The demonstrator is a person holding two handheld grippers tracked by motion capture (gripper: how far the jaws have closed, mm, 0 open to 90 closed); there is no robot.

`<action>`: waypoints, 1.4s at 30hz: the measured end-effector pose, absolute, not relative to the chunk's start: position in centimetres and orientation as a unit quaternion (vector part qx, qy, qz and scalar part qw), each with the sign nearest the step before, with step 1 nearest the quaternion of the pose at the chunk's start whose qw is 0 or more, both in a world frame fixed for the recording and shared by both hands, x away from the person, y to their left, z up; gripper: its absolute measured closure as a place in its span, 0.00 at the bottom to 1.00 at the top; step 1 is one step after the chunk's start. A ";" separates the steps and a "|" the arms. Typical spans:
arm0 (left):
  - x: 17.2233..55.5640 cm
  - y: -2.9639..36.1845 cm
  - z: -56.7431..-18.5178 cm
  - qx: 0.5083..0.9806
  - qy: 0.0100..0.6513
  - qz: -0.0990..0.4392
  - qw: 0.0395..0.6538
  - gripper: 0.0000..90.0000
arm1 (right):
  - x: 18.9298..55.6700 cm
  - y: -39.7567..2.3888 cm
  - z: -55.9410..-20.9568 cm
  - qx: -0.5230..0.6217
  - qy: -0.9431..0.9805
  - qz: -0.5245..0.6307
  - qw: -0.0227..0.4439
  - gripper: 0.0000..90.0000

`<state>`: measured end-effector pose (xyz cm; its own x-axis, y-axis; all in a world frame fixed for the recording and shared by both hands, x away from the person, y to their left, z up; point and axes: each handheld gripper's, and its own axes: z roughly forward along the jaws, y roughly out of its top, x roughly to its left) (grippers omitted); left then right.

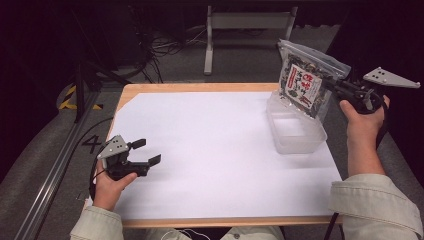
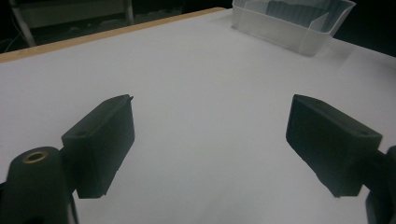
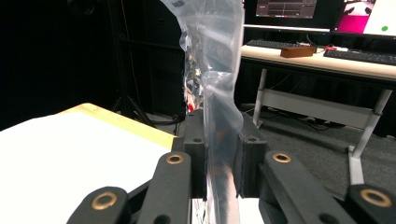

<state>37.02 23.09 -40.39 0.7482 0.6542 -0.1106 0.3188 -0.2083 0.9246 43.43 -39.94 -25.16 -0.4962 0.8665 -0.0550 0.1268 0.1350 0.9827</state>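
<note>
- The right gripper (image 1: 334,83) has its jaws closed flat on one side edge of a clear zip-top bag (image 1: 307,80); in the right gripper view the plastic film of the bag (image 3: 219,60) rises straight up from between the two black jaws, pinched tight with no gap showing.
- The bag carries a white label with large red and black characters in an East Asian script; they are too small and tilted to read. The contents around the label look dark and mixed.
- The bag hangs clear of the counter (image 1: 200,87), its long axis running from the sealed strip at the upper far end down to the bottom edge, tilted so that the bottom leans toward the jaws' side. Its label faces the person.
- Just below the held bag and beside the right jaws sits a clear plastic container (image 1: 296,127), open at the top, on the white sheet (image 1: 215,150) that covers the counter. The bag's lower edge overlaps the container's far rim in the high view; whether they touch cannot be told.
- The left gripper (image 1: 142,152) rests low over the white sheet, its jaws spread wide with nothing between them.
- In the left gripper view the container (image 2: 289,21) lies well ahead of the open jaws, past the right-hand one.
- A "4" is marked on the floor (image 1: 91,143) beside the left gripper.
</note>
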 end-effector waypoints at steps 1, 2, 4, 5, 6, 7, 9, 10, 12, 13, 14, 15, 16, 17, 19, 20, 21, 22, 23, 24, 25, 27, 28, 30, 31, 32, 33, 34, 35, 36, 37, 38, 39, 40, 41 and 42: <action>37.0 23.1 -40.4 0.762 0.319 0.154 0.543 0.18 | 43.4 -40.0 -25.3 0.370 0.672 0.545 0.339 0.86; 37.0 23.1 -40.4 0.762 0.319 0.154 0.543 0.18 | 43.3 -40.0 -25.5 0.370 0.671 0.546 0.339 0.86; 37.0 23.1 -40.4 0.761 0.319 0.153 0.543 0.18 | 43.3 -40.0 -25.8 0.371 0.673 0.544 0.337 0.86; 37.0 23.1 -40.4 0.762 0.318 0.153 0.543 0.18 | 43.3 -39.9 -25.9 0.371 0.674 0.544 0.336 0.86; 37.0 23.1 -40.4 0.761 0.319 0.154 0.543 0.18 | 43.2 -40.0 -26.1 0.372 0.674 0.543 0.335 0.86; 37.0 23.1 -40.4 0.762 0.318 0.153 0.543 0.18 | 43.2 -40.0 -26.3 0.373 0.674 0.544 0.334 0.86; 37.0 23.1 -40.4 0.762 0.319 0.154 0.543 0.18 | 43.2 -40.1 -26.7 0.375 0.674 0.544 0.330 0.86; 37.0 23.1 -40.4 0.761 0.319 0.154 0.543 0.18 | 43.2 -40.1 -27.0 0.376 0.674 0.544 0.329 0.86; 37.0 23.1 -40.4 0.762 0.319 0.154 0.543 0.18 | 43.2 -40.2 -27.2 0.378 0.673 0.544 0.329 0.86; 37.0 23.1 -40.4 0.762 0.319 0.154 0.543 0.18 | 43.2 -40.4 -27.6 0.382 0.670 0.547 0.324 0.86; 37.0 23.1 -40.4 0.761 0.319 0.154 0.543 0.18 | 43.2 -40.4 -27.8 0.383 0.670 0.548 0.323 0.86; 37.0 23.1 -40.4 0.761 0.319 0.154 0.543 0.18 | 43.2 -40.5 -27.9 0.384 0.669 0.548 0.322 0.86; 37.0 23.1 -40.4 0.762 0.319 0.154 0.543 0.18 | 43.2 -40.5 -28.0 0.383 0.670 0.548 0.322 0.86; 37.0 23.1 -40.4 0.762 0.319 0.154 0.542 0.18 | 43.2 -40.5 -28.2 0.385 0.671 0.547 0.320 0.86; 37.0 23.1 -40.4 0.762 0.319 0.154 0.542 0.18 | 43.3 -40.4 -28.4 0.385 0.675 0.542 0.320 0.86; 37.0 23.1 -40.4 0.762 0.319 0.154 0.542 0.18 | 43.3 -40.4 -28.6 0.386 0.677 0.538 0.320 0.86; 37.0 23.1 -40.4 0.762 0.318 0.155 0.542 0.18 | 43.3 -40.4 -28.8 0.388 0.678 0.536 0.320 0.86; 37.0 23.2 -40.4 0.763 0.318 0.155 0.541 0.18 | 43.3 -40.4 -29.0 0.388 0.676 0.540 0.318 0.86; 37.0 23.2 -40.4 0.762 0.320 0.154 0.542 0.18 | 43.3 -40.5 -29.2 0.390 0.676 0.540 0.316 0.86; 37.0 23.2 -40.4 0.762 0.319 0.154 0.542 0.18 | 43.4 -40.5 -29.4 0.391 0.676 0.539 0.316 0.86; 37.0 23.2 -40.4 0.761 0.321 0.153 0.542 0.18 | 43.4 -40.5 -29.6 0.392 0.676 0.539 0.315 0.86; 37.0 23.2 -40.4 0.761 0.321 0.152 0.542 0.18 | 43.4 -40.5 -29.9 0.390 0.673 0.545 0.311 0.86; 37.0 23.2 -40.4 0.761 0.321 0.152 0.542 0.18 | 43.4 -40.4 -30.0 0.390 0.674 0.545 0.312 0.86; 37.0 23.2 -40.4 0.761 0.321 0.153 0.542 0.18 | 43.4 -40.3 -30.1 0.388 0.676 0.543 0.312 0.86; 37.0 23.2 -40.4 0.761 0.321 0.153 0.543 0.18 | 43.4 -40.2 -30.2 0.389 0.677 0.542 0.312 0.86; 37.0 23.2 -40.4 0.760 0.321 0.154 0.544 0.18 | 43.5 -40.2 -30.3 0.390 0.677 0.542 0.311 0.86; 37.0 23.2 -40.4 0.760 0.321 0.154 0.544 0.18 | 43.5 -40.2 -30.3 0.390 0.677 0.542 0.311 0.86; 37.0 23.2 -40.4 0.761 0.319 0.156 0.543 0.18 | 43.5 -40.2 -30.7 0.392 0.675 0.544 0.308 0.86; 37.0 23.3 -40.4 0.761 0.320 0.156 0.543 0.18 | 43.5 -40.3 -30.8 0.394 0.673 0.545 0.307 0.86; 37.0 23.3 -40.4 0.760 0.320 0.156 0.543 0.18 | 43.5 -40.3 -30.9 0.394 0.673 0.546 0.306 0.86; 37.0 23.2 -40.4 0.761 0.320 0.156 0.543 0.18 | 43.6 -40.3 -31.1 0.399 0.677 0.539 0.303 0.86; 37.0 23.2 -40.4 0.761 0.320 0.156 0.543 0.18 | 43.7 -40.3 -31.5 0.402 0.680 0.534 0.302 0.86; 37.0 23.2 -40.4 0.761 0.320 0.156 0.542 0.18 | 43.7 -40.3 -31.7 0.404 0.680 0.534 0.299 0.86; 37.0 23.2 -40.4 0.761 0.321 0.155 0.542 0.18 | 43.6 -40.3 -31.9 0.406 0.682 0.531 0.297 0.86; 37.0 23.2 -40.4 0.761 0.322 0.154 0.542 0.18 | 43.6 -40.4 -32.1 0.408 0.681 0.531 0.296 0.86; 37.0 23.2 -40.4 0.761 0.322 0.154 0.542 0.18 | 43.5 -40.4 -32.2 0.410 0.680 0.531 0.296 0.86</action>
